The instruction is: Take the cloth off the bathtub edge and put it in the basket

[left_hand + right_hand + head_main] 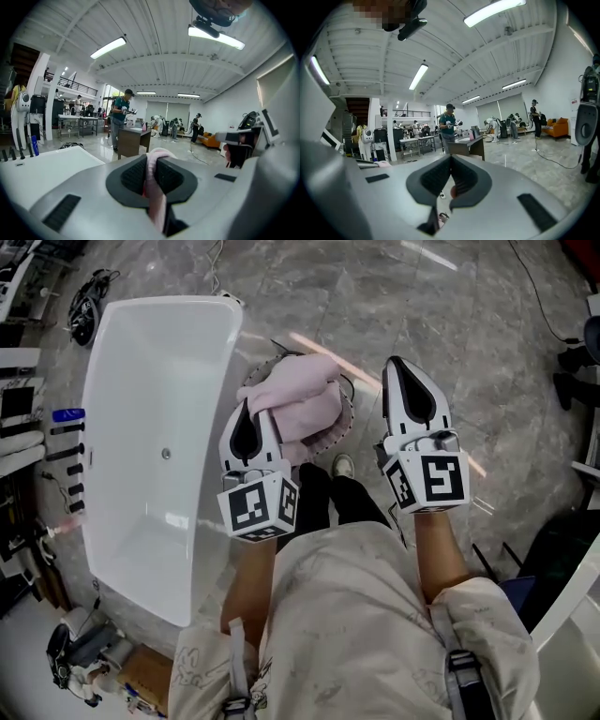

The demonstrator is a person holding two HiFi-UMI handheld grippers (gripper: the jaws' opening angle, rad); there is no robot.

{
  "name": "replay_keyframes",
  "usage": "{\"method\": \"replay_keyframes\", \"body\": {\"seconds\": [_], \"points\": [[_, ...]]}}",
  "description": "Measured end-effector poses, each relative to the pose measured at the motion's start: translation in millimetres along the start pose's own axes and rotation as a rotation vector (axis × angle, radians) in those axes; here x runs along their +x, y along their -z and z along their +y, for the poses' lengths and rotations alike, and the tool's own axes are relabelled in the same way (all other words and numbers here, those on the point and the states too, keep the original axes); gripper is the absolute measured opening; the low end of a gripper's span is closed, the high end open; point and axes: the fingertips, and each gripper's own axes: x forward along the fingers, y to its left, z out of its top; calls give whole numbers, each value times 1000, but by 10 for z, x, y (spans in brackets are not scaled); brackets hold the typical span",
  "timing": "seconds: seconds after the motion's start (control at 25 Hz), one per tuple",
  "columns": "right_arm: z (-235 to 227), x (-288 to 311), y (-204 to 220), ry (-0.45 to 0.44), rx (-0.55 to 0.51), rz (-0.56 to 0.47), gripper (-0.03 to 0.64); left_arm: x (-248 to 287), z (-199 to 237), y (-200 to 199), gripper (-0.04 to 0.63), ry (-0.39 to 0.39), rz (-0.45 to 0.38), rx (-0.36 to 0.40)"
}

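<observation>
Two grippers, one cloth, one basket, one bathtub.

Left gripper (248, 412): jaws pinched onto a narrow fold of the pink cloth (302, 397), with the fold squeezed between the dark pads and trailing down out of them in the left gripper view.

Rest of the one cloth: heaped over the round basket (347, 416), covering most of its opening, only the rim's right arc and a sliver at the top left bare. Whether settled onto the bottom or hanging from the grip, impossible to tell.

Basket on the grey marble floor (469, 324), just beside the long right side of the white bathtub (141, 381). No cloth on the tub's rim.

Right gripper (394, 364): jaws closed tip to tip, nothing between them, held to the right of the basket and apart from it, over bare floor.

Also counted: one blue bottle (67, 414) past the tub's left side, one pale shoe (343, 465) just below the basket.
</observation>
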Motion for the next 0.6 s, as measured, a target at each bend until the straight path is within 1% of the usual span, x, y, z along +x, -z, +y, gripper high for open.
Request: {"method": "replay_keyframes", "body": {"seconds": [0.24,0.44,0.6], "points": [[160,251,136,-7,-11,29,-12,227,293,450,38,-9,90,5],[278,389,259,-16,-22,67,-12,387,456,937,38,-12,193,-13],[375,437,389,-26,-32,110,-12,495,529,1319,37,8,261,9]]}}
